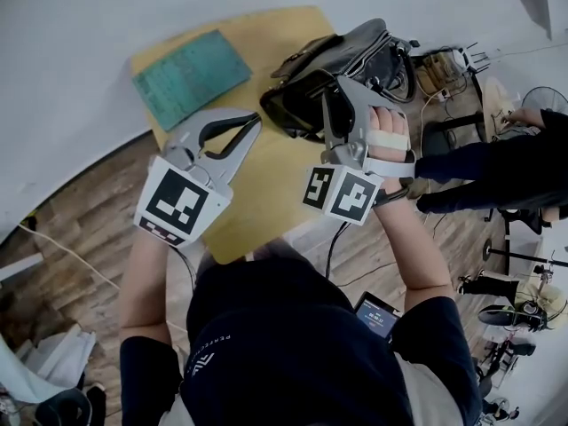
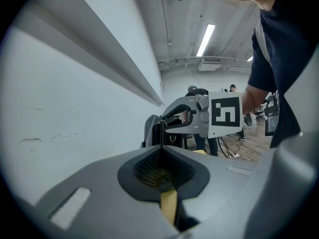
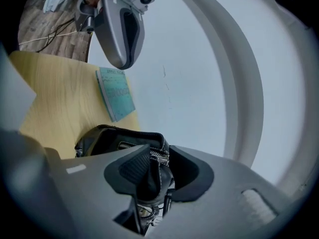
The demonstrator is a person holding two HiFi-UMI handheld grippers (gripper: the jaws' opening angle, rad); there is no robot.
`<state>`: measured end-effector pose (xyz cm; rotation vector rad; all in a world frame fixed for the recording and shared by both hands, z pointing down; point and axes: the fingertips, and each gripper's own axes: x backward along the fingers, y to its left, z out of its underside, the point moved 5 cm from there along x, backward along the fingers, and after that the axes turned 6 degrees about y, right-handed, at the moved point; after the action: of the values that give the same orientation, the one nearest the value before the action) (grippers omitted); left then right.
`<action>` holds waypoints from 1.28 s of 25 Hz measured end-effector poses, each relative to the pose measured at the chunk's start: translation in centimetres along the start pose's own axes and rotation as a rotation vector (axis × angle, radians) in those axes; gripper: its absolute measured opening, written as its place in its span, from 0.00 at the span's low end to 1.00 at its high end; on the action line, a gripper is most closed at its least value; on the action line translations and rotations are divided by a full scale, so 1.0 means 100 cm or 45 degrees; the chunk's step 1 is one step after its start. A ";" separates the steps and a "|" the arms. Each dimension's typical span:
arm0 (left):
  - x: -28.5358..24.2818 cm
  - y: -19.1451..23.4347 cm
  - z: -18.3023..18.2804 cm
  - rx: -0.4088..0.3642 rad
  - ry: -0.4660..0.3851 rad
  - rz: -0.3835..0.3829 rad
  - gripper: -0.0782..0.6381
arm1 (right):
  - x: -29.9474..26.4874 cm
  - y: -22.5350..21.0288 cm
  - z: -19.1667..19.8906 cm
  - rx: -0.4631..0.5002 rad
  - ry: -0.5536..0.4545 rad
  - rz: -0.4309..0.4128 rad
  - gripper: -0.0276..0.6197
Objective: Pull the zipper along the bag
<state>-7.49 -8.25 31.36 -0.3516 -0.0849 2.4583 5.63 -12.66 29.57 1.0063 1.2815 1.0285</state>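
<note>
Bracing step. Right tongs pinch bag rim beside zipper. Left tongs pressed together, empty, left of bag. Next likely: left tongs spread, catch zipper pull.

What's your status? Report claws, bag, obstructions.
Left claw shut, empty, just short of bag. Right claw clamped on bag's zippered edge. Book lies clear; nothing blocking.

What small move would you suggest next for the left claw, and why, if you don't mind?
Probably open the left claw and bring it to the zipper. It is shut, empty and hovering over the table just short of the bag, while the right claw grips the bag's zippered edge.
</note>
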 end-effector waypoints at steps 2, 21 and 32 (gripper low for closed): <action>-0.003 -0.002 -0.001 -0.005 -0.001 0.005 0.13 | 0.002 -0.003 0.000 -0.023 -0.014 -0.050 0.23; -0.044 -0.012 -0.028 -0.057 0.028 -0.049 0.17 | 0.003 -0.039 0.013 -0.159 -0.266 -0.642 0.21; -0.077 -0.015 -0.049 -0.087 0.042 -0.138 0.19 | -0.009 -0.062 0.027 -0.153 -0.458 -0.784 0.06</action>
<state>0.53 -11.93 28.66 -0.4064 -0.1702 2.3458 8.49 -15.11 23.93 0.6037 1.1076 0.4194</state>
